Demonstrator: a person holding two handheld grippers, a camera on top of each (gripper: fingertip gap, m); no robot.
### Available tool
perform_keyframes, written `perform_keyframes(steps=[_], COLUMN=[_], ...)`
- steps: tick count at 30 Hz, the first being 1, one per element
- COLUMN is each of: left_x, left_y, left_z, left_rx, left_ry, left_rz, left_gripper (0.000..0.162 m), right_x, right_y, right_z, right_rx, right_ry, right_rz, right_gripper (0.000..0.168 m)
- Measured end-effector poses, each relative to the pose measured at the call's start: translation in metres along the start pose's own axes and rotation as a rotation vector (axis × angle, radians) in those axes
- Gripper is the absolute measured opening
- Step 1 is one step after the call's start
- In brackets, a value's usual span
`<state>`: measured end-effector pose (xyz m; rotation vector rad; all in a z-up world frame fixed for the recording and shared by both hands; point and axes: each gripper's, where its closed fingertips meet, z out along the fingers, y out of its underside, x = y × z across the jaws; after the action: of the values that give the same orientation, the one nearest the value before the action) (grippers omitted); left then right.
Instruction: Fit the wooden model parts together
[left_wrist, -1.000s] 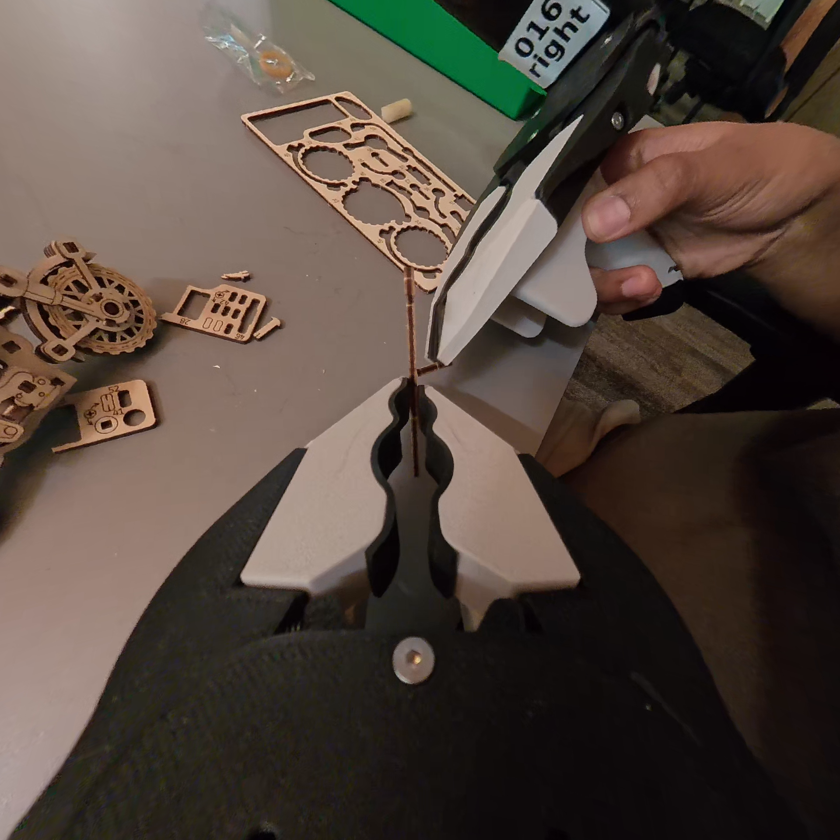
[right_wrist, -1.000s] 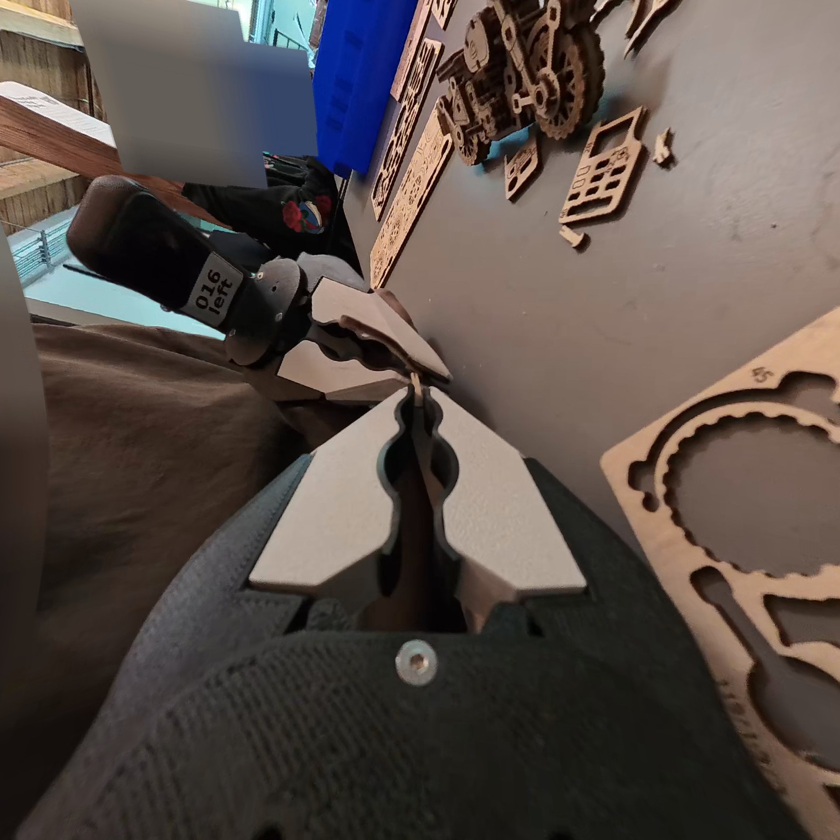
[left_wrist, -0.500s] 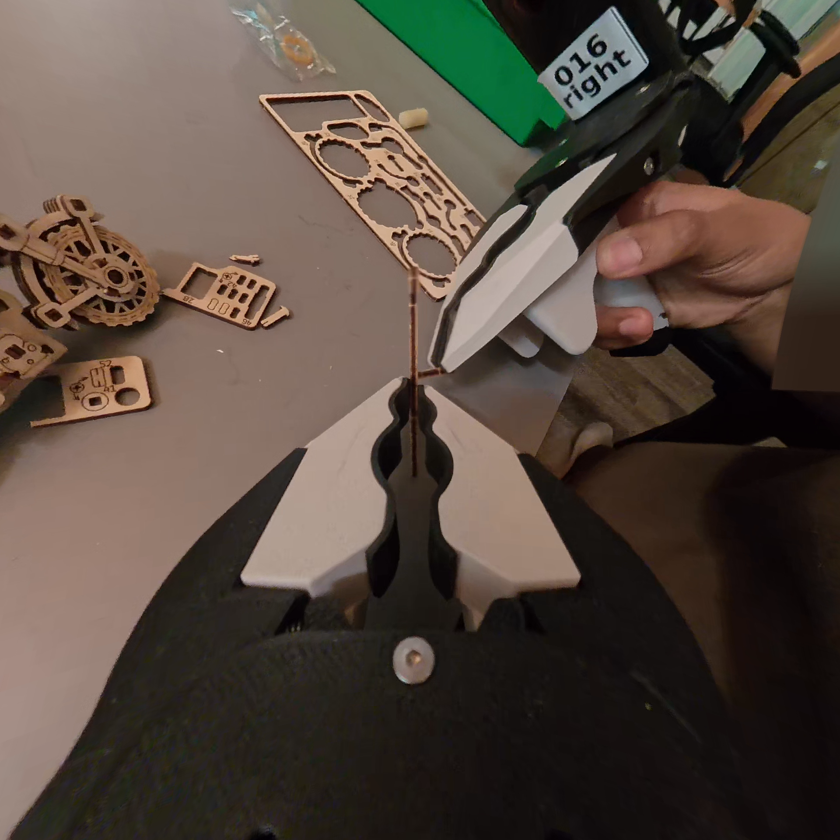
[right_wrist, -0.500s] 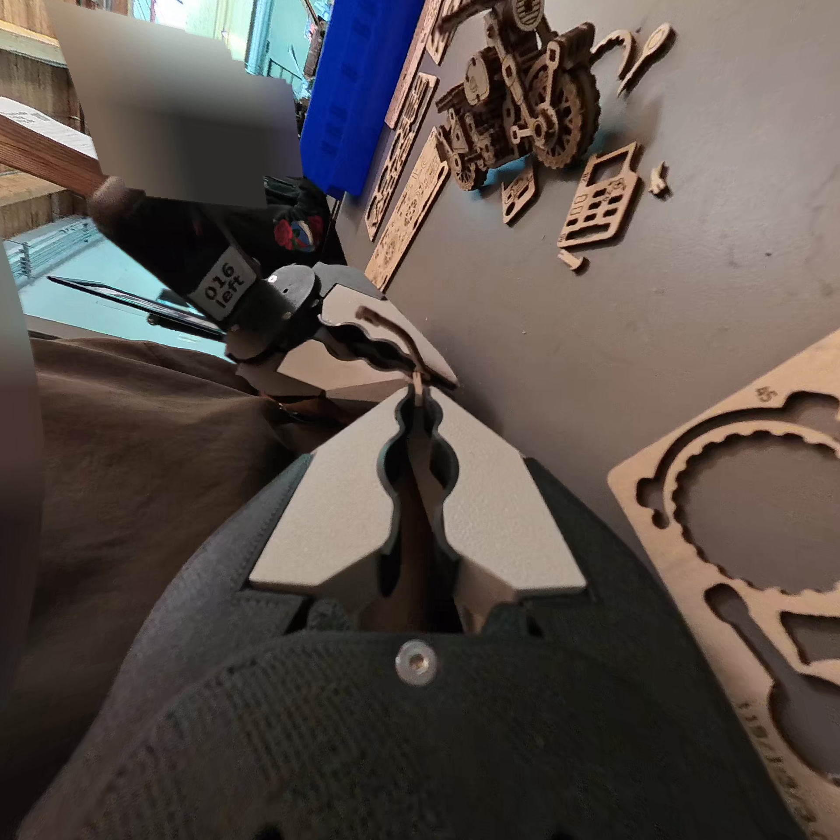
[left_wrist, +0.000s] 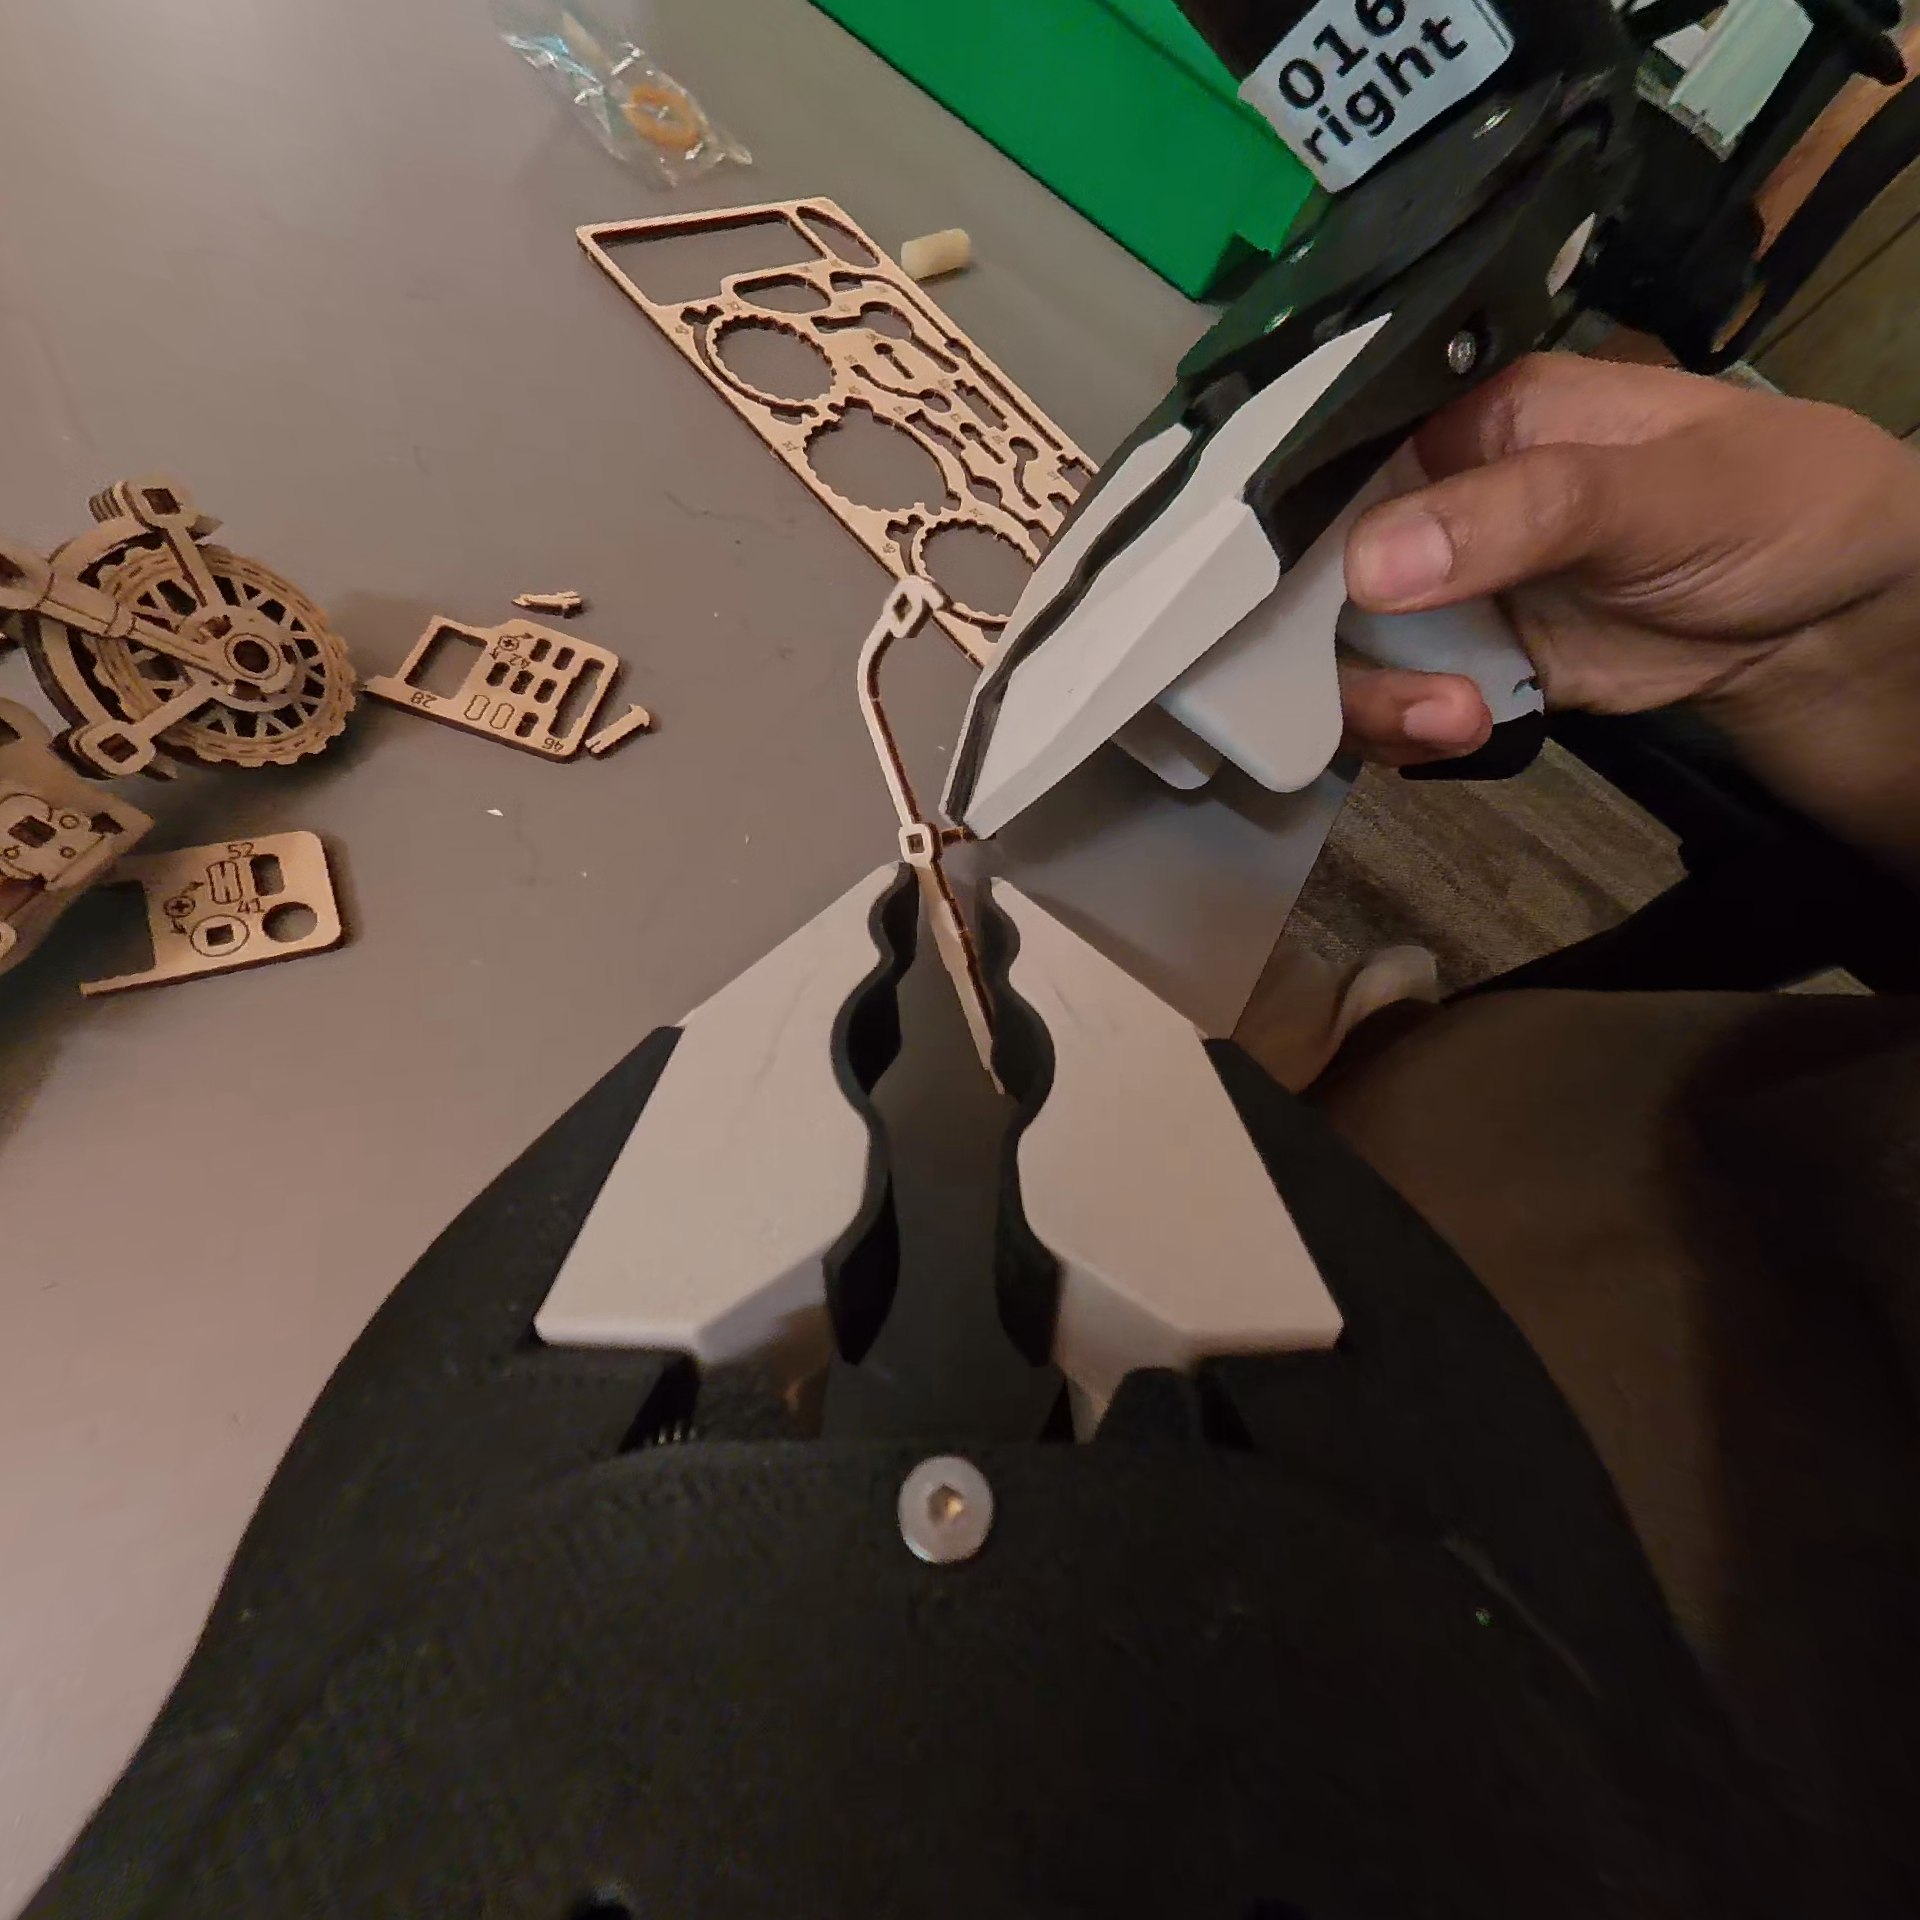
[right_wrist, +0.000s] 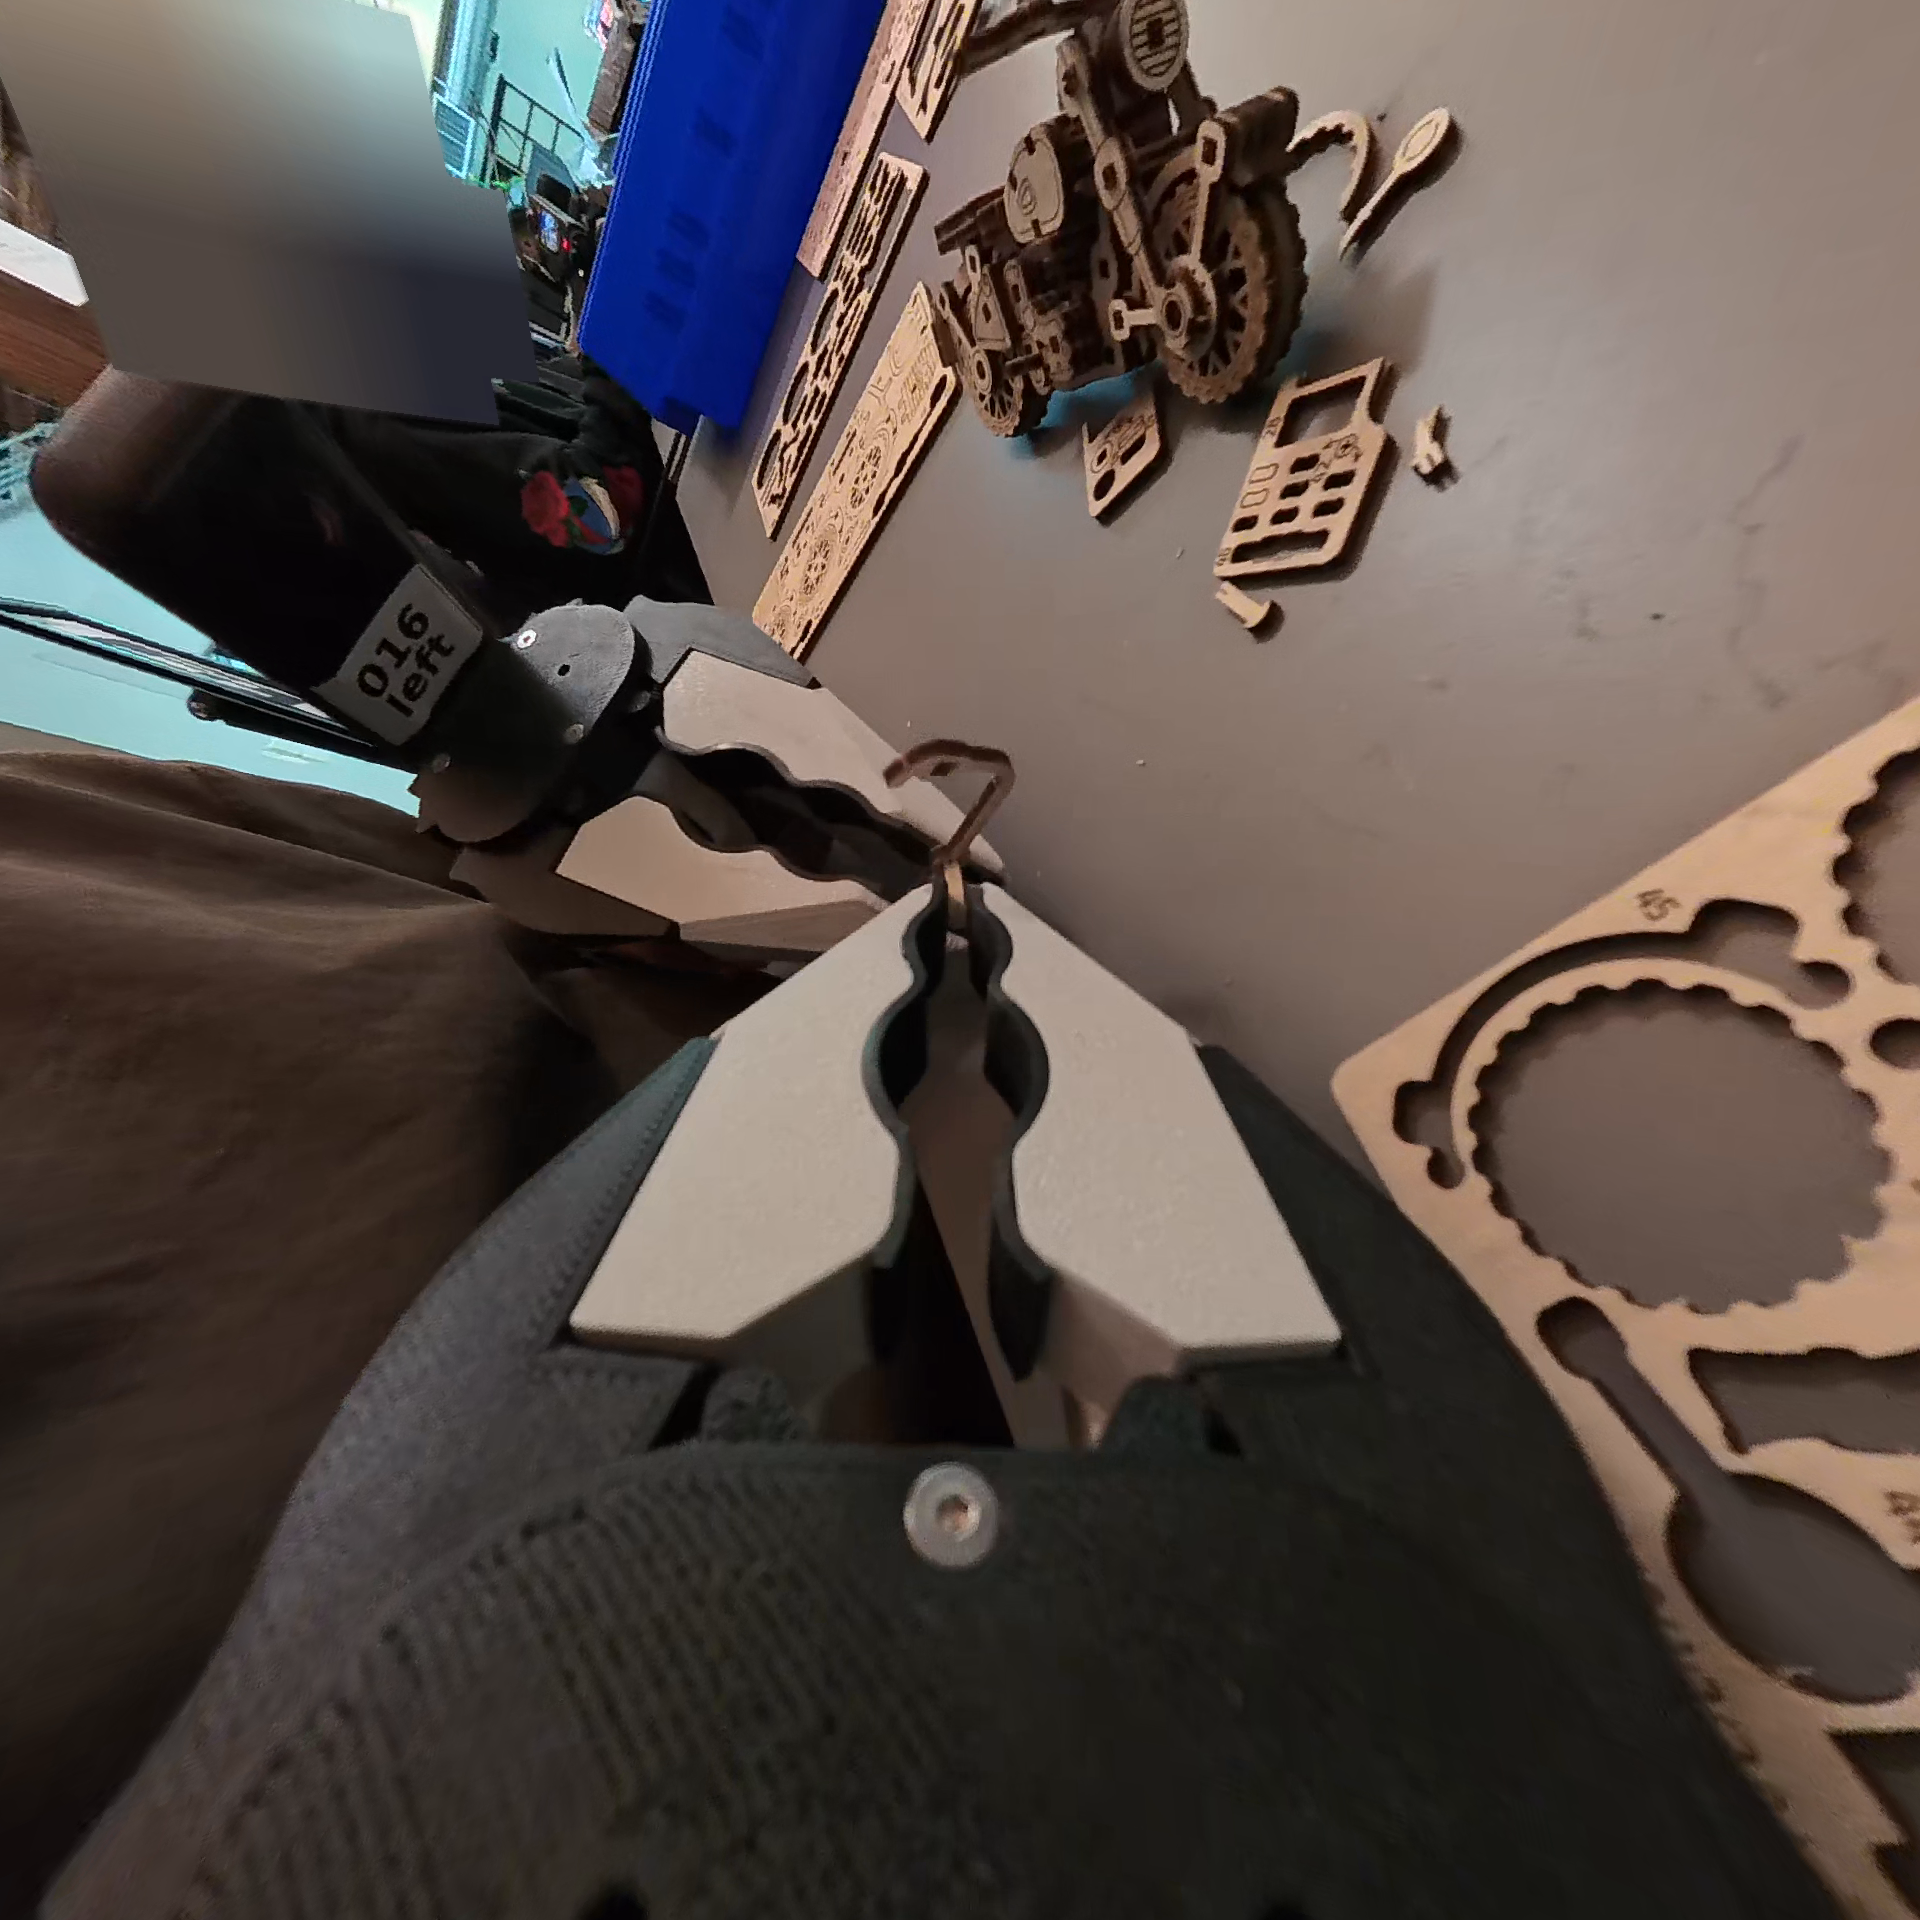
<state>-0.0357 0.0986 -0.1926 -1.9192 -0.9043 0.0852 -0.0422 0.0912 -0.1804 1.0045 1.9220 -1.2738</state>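
Note:
In the left wrist view a thin hooked wooden part (left_wrist: 881, 707) stands between the two grippers, above the grey table's (left_wrist: 416, 1039) near edge. Its flat tail lies between my left gripper's (left_wrist: 945, 881) jaws, which stand slightly apart, and leans on the right finger. My right gripper (left_wrist: 961, 821) comes in from the right, held by a hand. Its tip meets the part's square eye (left_wrist: 914, 842). In the right wrist view my right gripper (right_wrist: 951, 902) is shut on a thin wooden strip (right_wrist: 971, 1164), with the hooked part (right_wrist: 982, 795) just beyond its tips.
A half-built wooden motorcycle (left_wrist: 197, 655) and small punched frames (left_wrist: 499, 686) lie at the left. A large punched sheet (left_wrist: 862, 416) lies behind the grippers. A green box (left_wrist: 1091, 114) and a plastic bag (left_wrist: 634, 94) sit at the back. A blue box (right_wrist: 717, 208) stands at the far side. My two grippers' fingertips are within a few centimetres of each other. Both grippers' tips are roughly 12 cm from the half-built wooden motorcycle (left_wrist: 197, 655). It is also in sight in the right wrist view (right_wrist: 1173, 286).
My left gripper's jaws have parted. The hooked part has turned from edge-on to show its curved side and now leans to the right.

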Motion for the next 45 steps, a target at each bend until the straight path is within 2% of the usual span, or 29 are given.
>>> perform_keyframes(steps=[7, 18, 19, 21, 26, 31, 36, 40, 45], left_x=[-0.001, -0.008, -0.007, -0.007, -0.008, 0.006, 0.015, 0.023, 0.029], left_y=[0.000, -0.009, -0.010, -0.010, -0.018, -0.031, -0.039, -0.040, -0.041], left_z=[0.000, -0.005, -0.005, -0.006, -0.011, -0.021, -0.030, -0.033, -0.034], left_rx=[0.001, 0.056, 0.060, 0.064, 0.110, 0.174, 0.212, 0.213, 0.211], left_ry=[0.002, 0.105, 0.128, 0.177, 0.276, 0.419, 0.509, 0.549, 0.575], left_rz=[-0.010, -0.249, -0.288, -0.374, -0.509, -0.521, -0.519, -0.494, -0.482], left_gripper=[0.005, 0.001, 0.001, 0.001, 0.000, 0.000, 0.000, 0.000, 0.000], right_x=[-0.004, -0.012, -0.014, -0.020, -0.023, -0.031, -0.047, -0.051, -0.054], right_y=[-0.004, -0.017, -0.018, -0.020, -0.024, -0.031, -0.027, -0.023, -0.021], right_z=[0.000, 0.006, 0.006, 0.004, -0.006, -0.020, -0.022, -0.015, -0.014], right_rx=[0.028, 0.132, 0.136, 0.141, 0.147, 0.160, 0.141, 0.124, 0.122], right_ry=[-0.049, -0.067, -0.081, -0.132, -0.193, -0.183, -0.215, -0.204, -0.229], right_rz=[0.013, 0.008, 0.007, 0.020, 0.026, -0.164, -0.320, -0.359, -0.349], right_gripper=[0.002, 0.003, 0.004, 0.021, 0.018, 0.030, 0.034, 0.026, 0.026])
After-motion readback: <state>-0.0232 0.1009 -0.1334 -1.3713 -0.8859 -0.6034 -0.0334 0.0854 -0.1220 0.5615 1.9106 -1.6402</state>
